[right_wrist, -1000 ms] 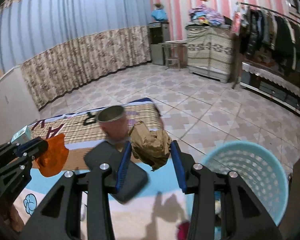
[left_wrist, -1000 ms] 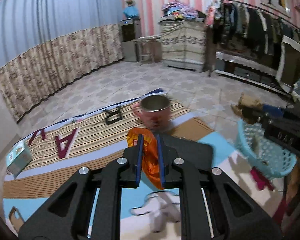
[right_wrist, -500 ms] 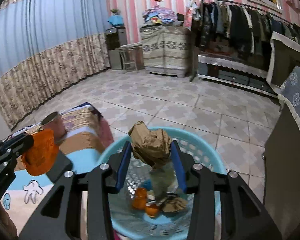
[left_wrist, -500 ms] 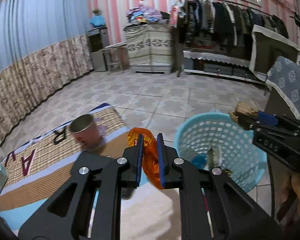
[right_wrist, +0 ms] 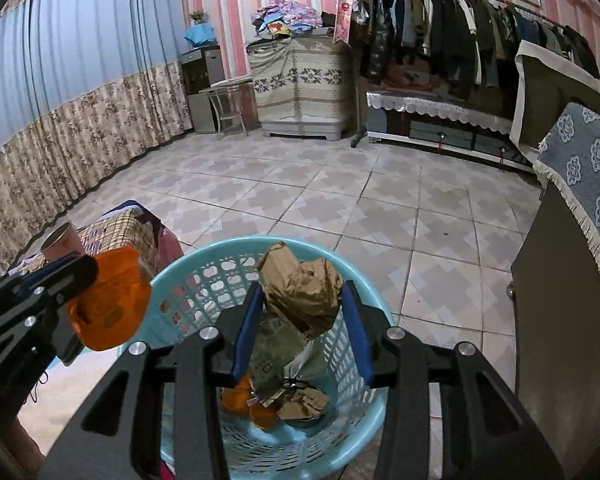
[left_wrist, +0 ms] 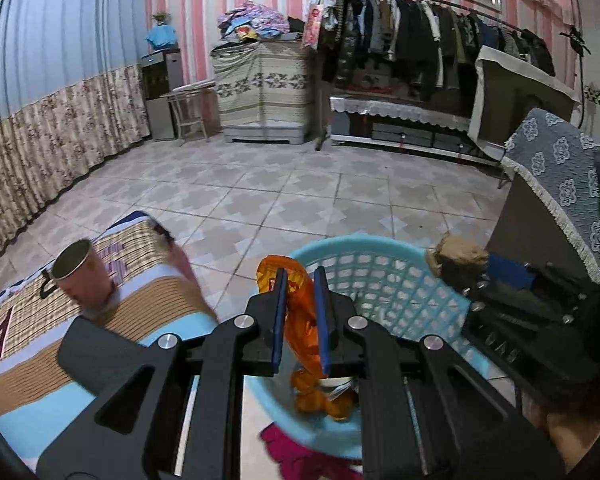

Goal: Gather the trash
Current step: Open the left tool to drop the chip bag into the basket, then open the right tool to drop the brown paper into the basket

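Your right claw [right_wrist: 302, 328] grips the crumpled brown paper [right_wrist: 300, 292] directly above the blue basket [right_wrist: 180, 276], so release there. Your left claw [left_wrist: 300, 316] pinches the orange wrapper [left_wrist: 296, 304] near the rim; bring it further over the opening before you let go.

The top of the blue basket [right_wrist: 172, 276] was wide open, so things could go in from above. Old trash [right_wrist: 296, 400] lay only at its bottom. The left gripper [right_wrist: 80, 276] hung close by the rim on one side. A dark cabinet [right_wrist: 560, 320] stood near on the other side. The tiled floor [right_wrist: 320, 192] beyond was bare.
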{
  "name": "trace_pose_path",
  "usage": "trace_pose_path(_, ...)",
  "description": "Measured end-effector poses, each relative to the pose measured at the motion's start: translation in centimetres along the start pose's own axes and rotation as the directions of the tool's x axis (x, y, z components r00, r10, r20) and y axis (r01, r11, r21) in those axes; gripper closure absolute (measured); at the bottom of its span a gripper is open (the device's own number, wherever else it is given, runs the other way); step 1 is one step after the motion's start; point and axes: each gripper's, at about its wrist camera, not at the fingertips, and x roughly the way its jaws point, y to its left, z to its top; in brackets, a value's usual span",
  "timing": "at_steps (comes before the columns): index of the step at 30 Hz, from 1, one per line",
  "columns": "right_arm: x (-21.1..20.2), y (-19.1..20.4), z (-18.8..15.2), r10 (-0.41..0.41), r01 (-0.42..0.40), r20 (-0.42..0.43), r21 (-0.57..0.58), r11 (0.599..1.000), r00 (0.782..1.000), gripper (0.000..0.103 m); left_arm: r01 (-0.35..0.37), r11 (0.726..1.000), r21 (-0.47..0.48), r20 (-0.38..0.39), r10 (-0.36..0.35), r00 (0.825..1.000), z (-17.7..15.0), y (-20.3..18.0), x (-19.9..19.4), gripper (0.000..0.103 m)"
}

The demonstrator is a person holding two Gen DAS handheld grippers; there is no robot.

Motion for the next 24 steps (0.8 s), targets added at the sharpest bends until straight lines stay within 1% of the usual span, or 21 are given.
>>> trace_pose_path(3, 0.3, -0.5, -0.2, -0.006, 0.006, -0.003, 0.013, 1.000, 1.000, 0.062, 0.018, 1.000, 0.013, 0.006, -0.018, 1.000, 0.1, -0.9, 0.0, 0.091)
trace_pose_path(5, 0.4, -0.5, -0.4, -0.007, 0.007, -0.007, 0.017, 1.000, 1.000, 0.062, 0.024, 1.000, 0.003, -0.004, -0.024, 1.000, 0.0, -1.0, 0.5, 0.091)
trace_pose_path(7, 0.6, -0.4, -0.5, -0.007, 0.007, -0.012, 0.016, 1.000, 1.000, 0.062, 0.024, 1.000, -0.013, -0.022, -0.024, 0.999, -0.2, -0.7, 1.3, 0.091)
trace_pose_path(11, 0.8, -0.2, -0.5, -0.003, 0.003, -0.017, 0.011, 1.000, 1.000, 0.062, 0.049, 0.998, -0.040, -0.076, -0.052, 0.996, -0.7, 0.6, 3.0, 0.089)
trace_pose_path(12, 0.8, -0.1, -0.6, -0.002, 0.002, -0.017, 0.010, 1.000, 1.000, 0.062, 0.040, 0.998, -0.043, -0.091, -0.044, 0.995, -0.9, 0.9, 3.4, 0.085)
trace_pose_path(14, 0.8, -0.1, -0.6, -0.001, 0.002, -0.018, 0.011, 1.000, 1.000, 0.062, 0.029, 0.998, -0.049, -0.098, -0.033, 0.995, -1.1, 1.4, 3.5, 0.061)
trace_pose_path(16, 0.9, 0.0, -0.7, 0.000, 0.001, -0.021, 0.011, 1.000, 1.000, 0.062, 0.021, 0.998, -0.052, -0.091, -0.026, 0.996, -1.3, 1.8, 3.2, 0.054)
trace_pose_path(18, 0.9, 0.2, -0.9, 0.001, -0.001, -0.025, 0.009, 1.000, 1.000, 0.062, 0.008, 0.999, -0.052, -0.088, -0.012, 0.996, -1.3, 2.3, 2.8, 0.051)
trace_pose_path(20, 1.0, 0.4, -1.0, 0.007, -0.007, -0.029, 0.011, 1.000, 1.000, 0.062, -0.021, 0.998, -0.061, -0.083, 0.016, 0.996, -1.3, 3.0, 2.6, 0.042)
trace_pose_path(24, 1.4, 0.9, -1.2, 0.012, -0.012, -0.040, -0.002, 1.000, 0.999, 0.062, -0.073, 0.994, -0.081, -0.073, 0.067, 0.995, -1.6, 4.7, 1.8, 0.033)
